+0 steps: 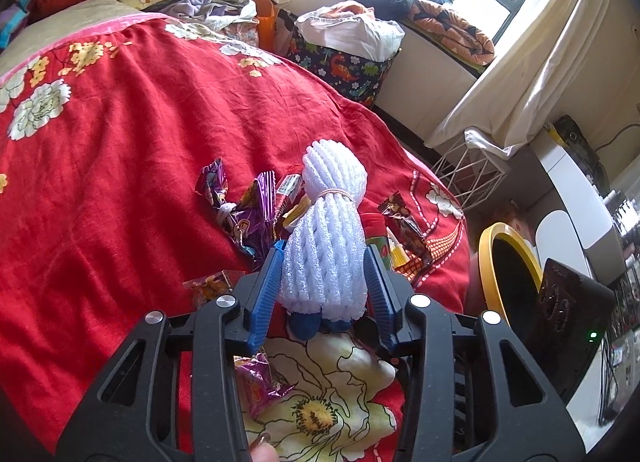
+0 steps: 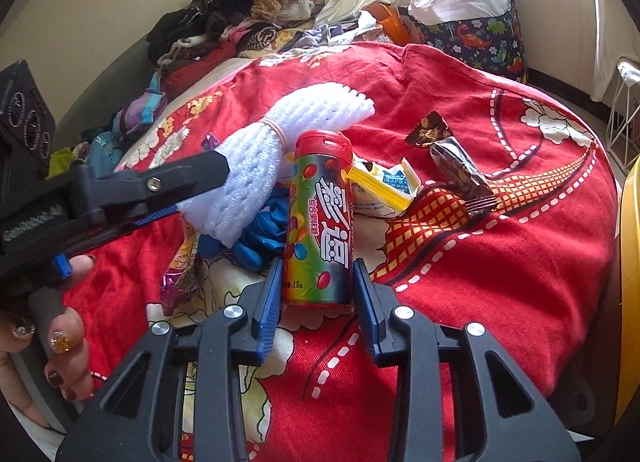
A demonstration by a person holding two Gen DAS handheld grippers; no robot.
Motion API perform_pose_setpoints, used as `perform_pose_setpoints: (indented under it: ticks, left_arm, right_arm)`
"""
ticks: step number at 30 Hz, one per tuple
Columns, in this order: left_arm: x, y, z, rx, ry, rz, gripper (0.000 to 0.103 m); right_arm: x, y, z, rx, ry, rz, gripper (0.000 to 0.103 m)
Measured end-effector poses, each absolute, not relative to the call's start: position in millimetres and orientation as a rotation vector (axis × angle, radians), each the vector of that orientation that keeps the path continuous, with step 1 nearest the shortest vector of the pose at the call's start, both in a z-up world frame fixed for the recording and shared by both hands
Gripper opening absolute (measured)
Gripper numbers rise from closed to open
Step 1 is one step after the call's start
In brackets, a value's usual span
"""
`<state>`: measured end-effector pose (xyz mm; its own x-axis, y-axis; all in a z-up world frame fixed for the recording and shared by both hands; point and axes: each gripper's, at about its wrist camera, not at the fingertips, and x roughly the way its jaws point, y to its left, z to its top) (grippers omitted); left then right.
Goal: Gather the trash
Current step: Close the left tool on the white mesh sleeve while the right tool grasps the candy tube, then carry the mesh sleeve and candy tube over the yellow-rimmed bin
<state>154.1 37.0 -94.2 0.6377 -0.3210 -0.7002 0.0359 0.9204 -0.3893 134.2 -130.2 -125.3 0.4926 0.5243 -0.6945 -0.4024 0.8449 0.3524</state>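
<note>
On a red floral bedspread point(image 1: 120, 134), a blue glove point(image 2: 256, 238) lies mostly buried under a white foam net bundle point(image 1: 324, 246), while a yellow-rimmed bin point(image 1: 490, 258) is cut off behind a black device at the bed's edge. The left gripper point(image 1: 324, 262) clamps the bundle's lower half between its 2 blue jaws, lifted at a tilt over scattered purple candy wrappers point(image 1: 240, 214). The right gripper point(image 2: 316, 282) pinches the base of an upright candy tube point(image 2: 320, 218), which stands among wrappers just beside the bundle.
</note>
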Motion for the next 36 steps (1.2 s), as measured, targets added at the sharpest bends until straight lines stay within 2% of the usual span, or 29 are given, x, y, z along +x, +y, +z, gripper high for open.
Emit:
perform_pose_setpoints:
  ticks: [5,10,17,36]
  left_arm:
    - [153,34,-94,-0.337,0.863,-0.207,0.022]
    - [151,34,-85,-0.329,0.833,-0.216,0.015]
    - [147,31,-62,-0.323,0.765,-0.239,0.012]
    - [135,4,-28,-0.286,0.683,-0.307,0.011]
  right_arm:
    - [125,-138,-113,0.152,0.845,0.570,0.033]
    - [115,-148,-101,0.141,0.798,0.561,0.033]
    - [104,-161,-91,0.134,0.768,0.557,0.033]
    - [88,-188,-58,0.147,0.672,0.510,0.033]
